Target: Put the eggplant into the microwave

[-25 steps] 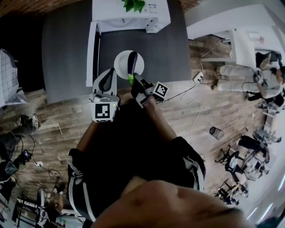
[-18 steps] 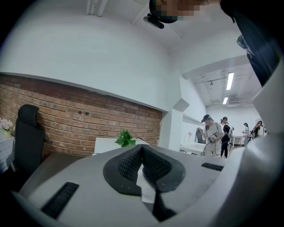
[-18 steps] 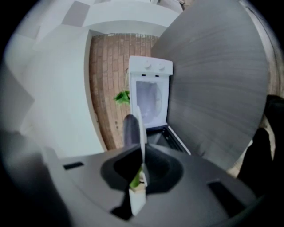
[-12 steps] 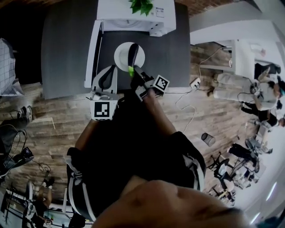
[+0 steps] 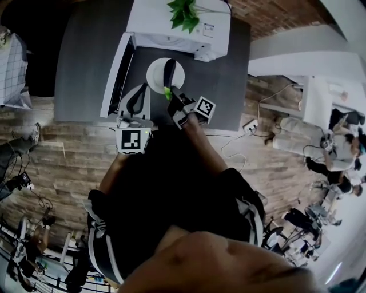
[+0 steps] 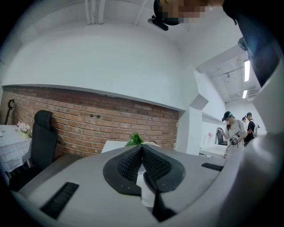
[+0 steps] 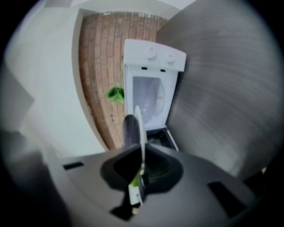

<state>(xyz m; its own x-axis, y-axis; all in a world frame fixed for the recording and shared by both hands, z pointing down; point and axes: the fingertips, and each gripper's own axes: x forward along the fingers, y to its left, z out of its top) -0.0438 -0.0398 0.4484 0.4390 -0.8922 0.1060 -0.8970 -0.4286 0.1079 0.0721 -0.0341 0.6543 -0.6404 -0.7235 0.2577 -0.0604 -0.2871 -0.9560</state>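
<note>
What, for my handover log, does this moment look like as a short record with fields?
microwave: white, on the grey table; door open; plant on top
eggplant: lying on a white plate, in front of the microwave's opening, not yet inside
right gripper: shut on the plate's rim, next to the eggplant's green stem end
left gripper: shut, nothing held

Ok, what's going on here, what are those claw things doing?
A person has a claw tool in each hand. The right claw is clamped on the rim of a white plate with an eggplant lying on it, and holds it in front of the microwave, whose door is open. The left claw is shut with nothing in it. The eggplant isn't inside yet.
</note>
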